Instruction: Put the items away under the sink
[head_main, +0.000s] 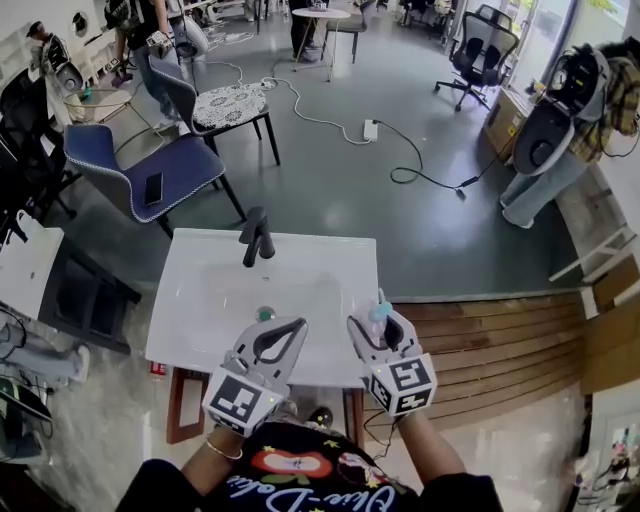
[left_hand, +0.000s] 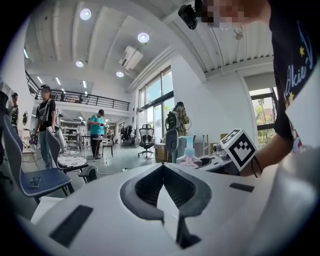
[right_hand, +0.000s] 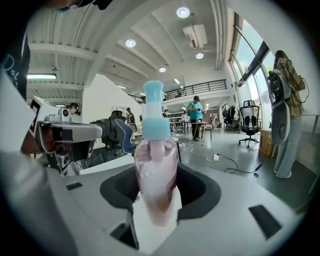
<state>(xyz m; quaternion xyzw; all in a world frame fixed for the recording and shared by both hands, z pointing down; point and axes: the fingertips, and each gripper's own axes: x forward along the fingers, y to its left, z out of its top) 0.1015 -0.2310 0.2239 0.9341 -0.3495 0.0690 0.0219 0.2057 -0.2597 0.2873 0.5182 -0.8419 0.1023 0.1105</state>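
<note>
Right gripper (head_main: 372, 330) is clamped on the clear pump bottle of pink liquid with a light-blue pump head (right_hand: 156, 170), jaws on its lower body. The bottle is upright, long axis vertical, pump head on top and above the jaws. It hangs over the front edge of the white sink counter (head_main: 200, 290), on the person's side of the black faucet (head_main: 256, 236).

Left gripper (head_main: 272, 338) is just beside it on the left, jaw tips together, nothing between them. It's free for a door if there is one.

Key relation: the space under the sink is straight below both grippers, under the counter's front edge. It's hidden from above; only a reddish-brown frame leg (head_main: 180, 405) shows. The next move is probably down and then in under the basin, keeping the bottle upright, and the right hand carries it.
</note>
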